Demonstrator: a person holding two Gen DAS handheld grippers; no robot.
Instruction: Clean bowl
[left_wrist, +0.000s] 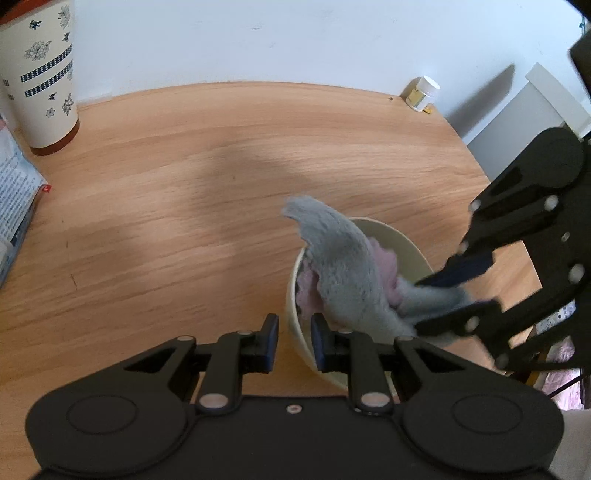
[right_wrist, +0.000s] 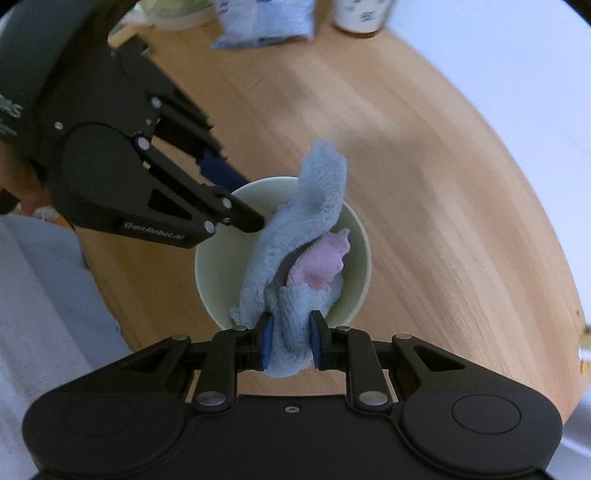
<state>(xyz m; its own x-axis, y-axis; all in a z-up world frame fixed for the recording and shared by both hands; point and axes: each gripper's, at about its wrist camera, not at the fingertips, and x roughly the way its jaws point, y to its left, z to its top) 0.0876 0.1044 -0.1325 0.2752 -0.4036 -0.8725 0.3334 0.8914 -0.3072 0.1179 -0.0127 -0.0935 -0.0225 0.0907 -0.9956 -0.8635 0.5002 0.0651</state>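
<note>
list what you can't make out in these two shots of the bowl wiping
- Bottom of the bowl: covered by the cloth in both views, so dirt or residue there cannot be judged.
- Near wall of the bowl in the left wrist view: hidden behind the left gripper.
- Print on the blue packet: blurred and cut by the top edge in the right wrist view.
- Label on the small white jar: too small to read in the left wrist view.

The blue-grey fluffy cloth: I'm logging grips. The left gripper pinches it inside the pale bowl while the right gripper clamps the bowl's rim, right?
Swapped. The right wrist view shows the right gripper pinching the blue-grey fluffy cloth inside the pale bowl; the left gripper clamps the rim.
</note>
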